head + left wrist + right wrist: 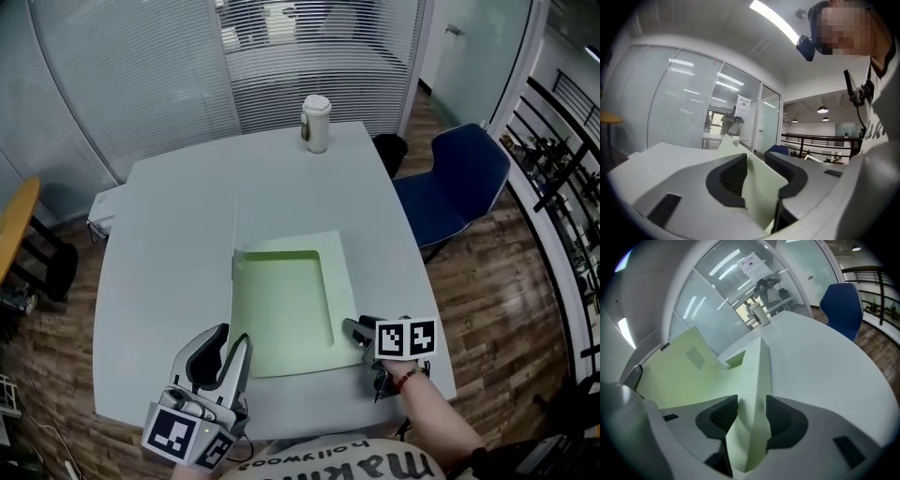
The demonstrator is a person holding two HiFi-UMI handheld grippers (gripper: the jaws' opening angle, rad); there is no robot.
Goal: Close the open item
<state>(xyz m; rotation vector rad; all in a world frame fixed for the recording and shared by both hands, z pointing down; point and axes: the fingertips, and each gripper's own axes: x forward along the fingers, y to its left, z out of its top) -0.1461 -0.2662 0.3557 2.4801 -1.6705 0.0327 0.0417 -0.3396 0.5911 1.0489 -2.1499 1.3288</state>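
A flat box (281, 305), pale green inside and white outside, lies open near the table's front edge. Its lid (234, 225) stands upright along the left side, seen almost edge-on from the head view. My left gripper (236, 349) is at the box's front left corner. In the left gripper view the lid's pale green sheet (761, 187) sits between the pads, and my left gripper (754, 164) is shut on it. My right gripper (354, 330) is at the front right corner. There my right gripper (752, 408) straddles the box's right wall (761, 371) with its jaws open.
A white paper cup (316, 123) with a lid stands at the far edge of the white table (169, 244). A blue chair (455, 187) is beyond the table's right side. Glass walls with blinds lie behind.
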